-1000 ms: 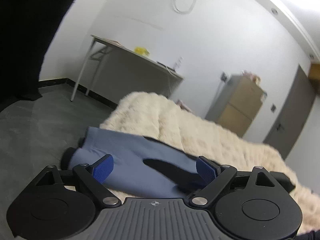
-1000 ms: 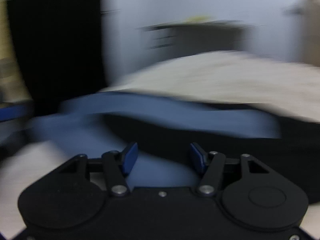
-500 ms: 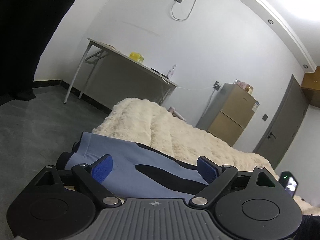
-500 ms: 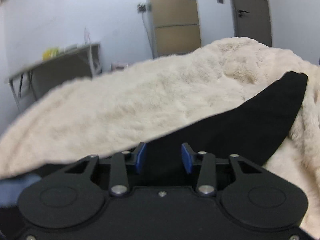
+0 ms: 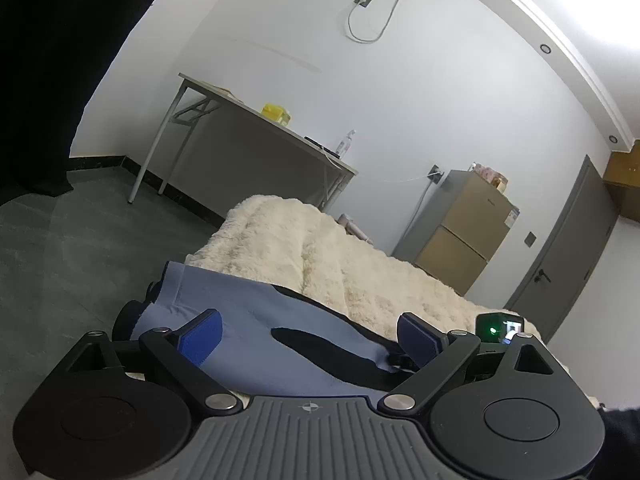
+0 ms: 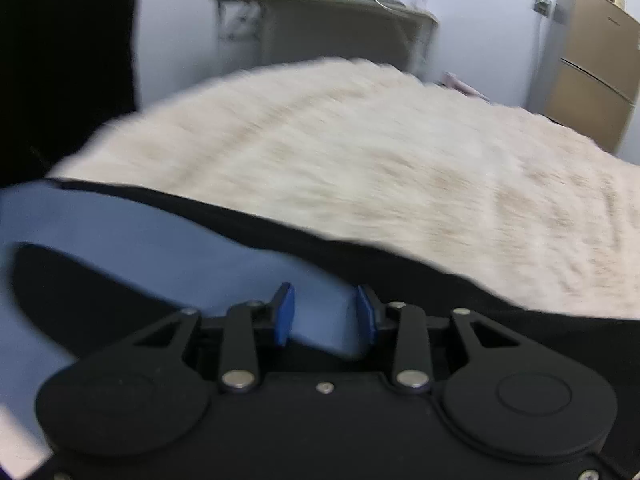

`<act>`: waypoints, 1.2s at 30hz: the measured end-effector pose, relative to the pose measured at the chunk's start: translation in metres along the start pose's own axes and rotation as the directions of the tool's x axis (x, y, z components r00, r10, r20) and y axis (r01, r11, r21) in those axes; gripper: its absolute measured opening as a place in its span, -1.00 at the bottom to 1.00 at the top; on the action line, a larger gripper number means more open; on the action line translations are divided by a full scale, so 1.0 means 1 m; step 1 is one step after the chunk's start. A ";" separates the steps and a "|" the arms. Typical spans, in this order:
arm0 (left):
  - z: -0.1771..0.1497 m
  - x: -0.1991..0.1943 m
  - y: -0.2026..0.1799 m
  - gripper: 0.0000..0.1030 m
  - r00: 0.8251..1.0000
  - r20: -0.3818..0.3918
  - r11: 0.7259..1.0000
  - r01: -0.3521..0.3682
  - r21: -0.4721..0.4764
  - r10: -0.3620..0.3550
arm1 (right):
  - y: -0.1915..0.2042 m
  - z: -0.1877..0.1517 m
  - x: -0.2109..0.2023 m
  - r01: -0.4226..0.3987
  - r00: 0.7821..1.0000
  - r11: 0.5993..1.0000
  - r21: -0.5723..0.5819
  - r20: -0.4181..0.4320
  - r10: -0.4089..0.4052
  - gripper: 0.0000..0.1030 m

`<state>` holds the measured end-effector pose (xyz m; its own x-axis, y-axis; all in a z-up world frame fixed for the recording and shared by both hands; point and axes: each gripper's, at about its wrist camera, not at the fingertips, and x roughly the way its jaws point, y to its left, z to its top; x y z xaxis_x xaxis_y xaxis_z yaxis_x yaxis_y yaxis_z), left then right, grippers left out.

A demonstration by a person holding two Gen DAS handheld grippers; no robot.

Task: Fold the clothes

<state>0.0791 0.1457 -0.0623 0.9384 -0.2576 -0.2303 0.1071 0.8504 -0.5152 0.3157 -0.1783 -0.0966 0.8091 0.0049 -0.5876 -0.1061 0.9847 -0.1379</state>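
Observation:
A light-blue and black garment (image 5: 256, 320) lies spread on a cream fluffy blanket (image 5: 320, 248). My left gripper (image 5: 310, 338) hovers low over its near part, open wide, with nothing between the blue pads (image 5: 200, 336). In the blurred right wrist view, the garment (image 6: 140, 240) runs from the left edge under my right gripper (image 6: 325, 312). Its pads (image 6: 285, 312) stand partly apart with a blue fold of cloth in the gap. The back of the right gripper, showing a green light (image 5: 493, 330), appears at the right of the left wrist view.
A folding table (image 5: 256, 120) with a yellow box stands by the far wall. A tan fridge (image 5: 464, 236) and a grey door (image 5: 568, 256) are on the right. Grey floor (image 5: 80, 240) lies left of the bed, and a dark curtain (image 5: 48, 80) hangs there.
My right gripper swung from the black sleeve on the right back to the blue part, fingers narrower than a second ago. The left gripper tilted up slightly and stayed open.

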 end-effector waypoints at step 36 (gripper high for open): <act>-0.016 0.042 0.003 0.98 0.970 -0.197 0.990 -0.140 0.034 0.143 | -0.183 -0.148 -0.121 -0.259 0.957 0.901 0.349 0.216 0.192 0.75</act>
<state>0.1135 0.1302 -0.0865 0.8610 -0.2181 -0.4595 -0.0139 0.8930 -0.4499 0.1520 -0.3849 -0.1184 0.8793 0.2313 -0.4164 -0.1039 0.9463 0.3062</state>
